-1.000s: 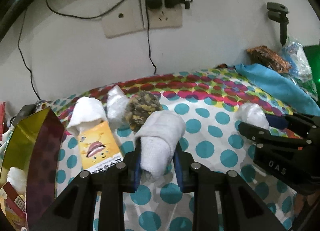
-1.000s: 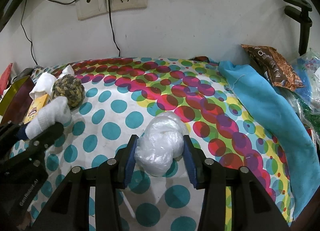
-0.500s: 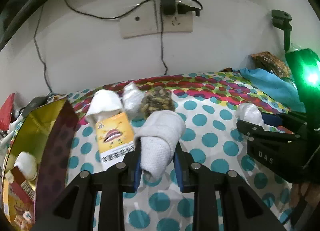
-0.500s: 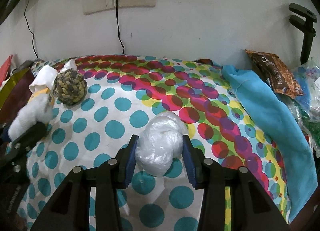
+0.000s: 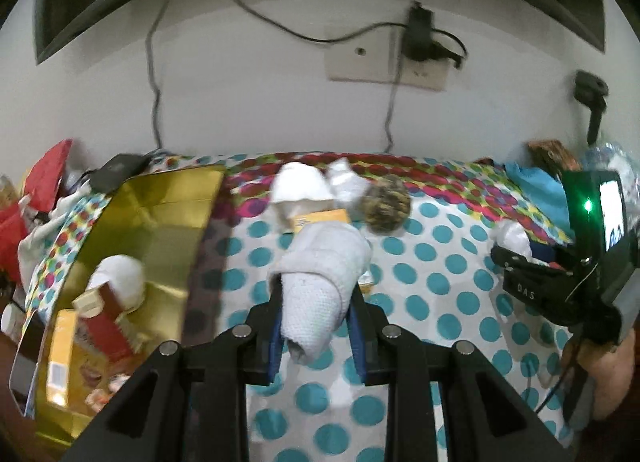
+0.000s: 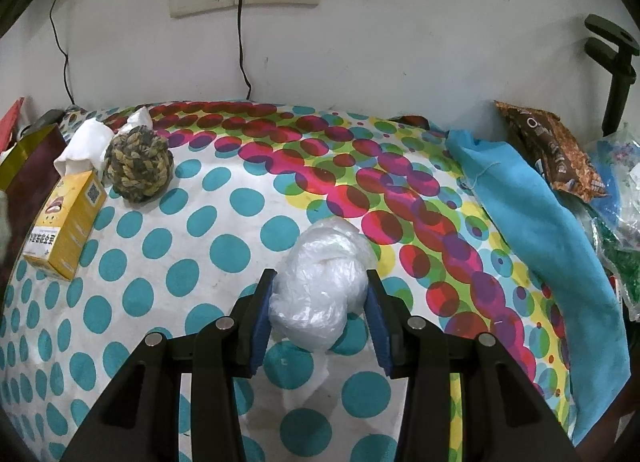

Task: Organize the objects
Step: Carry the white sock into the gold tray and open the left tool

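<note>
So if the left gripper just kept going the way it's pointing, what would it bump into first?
Probably the yellow box, lying just beyond the rolled white towel that the left gripper holds; depth is hard to judge here.

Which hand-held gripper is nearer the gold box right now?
Left. The left hand-held gripper, holding a rolled white cloth, is beside the gold box; the right hand-held gripper is farther away.

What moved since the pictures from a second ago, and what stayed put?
The left gripper, still shut on the rolled white towel, swung left toward the gold box, which now fills much more of its view. Nothing was picked up or let go. The right gripper stayed put, still clamping the crumpled plastic bag; the rope ball and yellow carton did not move.
</note>
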`<state>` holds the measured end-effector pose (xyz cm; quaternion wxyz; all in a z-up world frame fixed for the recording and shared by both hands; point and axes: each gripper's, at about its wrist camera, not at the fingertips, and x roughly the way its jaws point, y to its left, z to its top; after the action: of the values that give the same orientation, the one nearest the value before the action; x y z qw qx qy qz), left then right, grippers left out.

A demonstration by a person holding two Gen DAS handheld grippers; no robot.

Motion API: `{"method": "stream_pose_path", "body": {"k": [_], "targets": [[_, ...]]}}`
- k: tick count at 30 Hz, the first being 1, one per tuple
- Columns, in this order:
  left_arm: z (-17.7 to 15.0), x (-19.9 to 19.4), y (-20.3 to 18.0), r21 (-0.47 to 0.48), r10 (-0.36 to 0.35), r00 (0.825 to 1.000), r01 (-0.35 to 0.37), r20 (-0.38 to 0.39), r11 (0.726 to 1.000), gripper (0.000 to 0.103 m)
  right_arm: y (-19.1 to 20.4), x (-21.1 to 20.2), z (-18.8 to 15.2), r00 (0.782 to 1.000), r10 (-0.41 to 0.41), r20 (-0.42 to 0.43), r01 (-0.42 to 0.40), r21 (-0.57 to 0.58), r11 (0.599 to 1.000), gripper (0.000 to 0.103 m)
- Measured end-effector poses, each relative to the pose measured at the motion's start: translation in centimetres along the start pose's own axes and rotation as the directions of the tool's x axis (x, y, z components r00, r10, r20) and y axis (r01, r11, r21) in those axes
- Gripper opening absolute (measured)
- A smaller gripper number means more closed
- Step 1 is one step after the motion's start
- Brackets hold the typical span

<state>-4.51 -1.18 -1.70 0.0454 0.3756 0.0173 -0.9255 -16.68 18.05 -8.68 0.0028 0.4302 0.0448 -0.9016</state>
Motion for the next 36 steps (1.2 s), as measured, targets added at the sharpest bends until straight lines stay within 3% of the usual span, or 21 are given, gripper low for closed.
{"method": "stream_pose_path", "body": {"k": [9, 17, 36], "targets": [[0.8, -3.6, 6.8, -0.103, 0.024, 1.0, -0.024, -0.005, 0.994, 0.027, 0.2, -0.2, -0.1, 1.0, -0.005, 0.0, 0.005, 0.001, 1.0, 0.041], [-0.8, -2.6, 10.8, -0.173, 0.022, 0.998, -0.032, -0.06, 0.984, 0.027, 0.3, -0.1, 0.0, 1.0, -0.009, -0.001, 0.009, 0.001, 1.0, 0.041], [-2.5, -0.1, 10.8, -0.136, 0.028, 0.99, -0.047, -0.136, 0.99, 0.028, 0.4, -0.2, 0.0, 1.0, -0.014, -0.002, 0.014, 0.004, 1.0, 0.041]]}}
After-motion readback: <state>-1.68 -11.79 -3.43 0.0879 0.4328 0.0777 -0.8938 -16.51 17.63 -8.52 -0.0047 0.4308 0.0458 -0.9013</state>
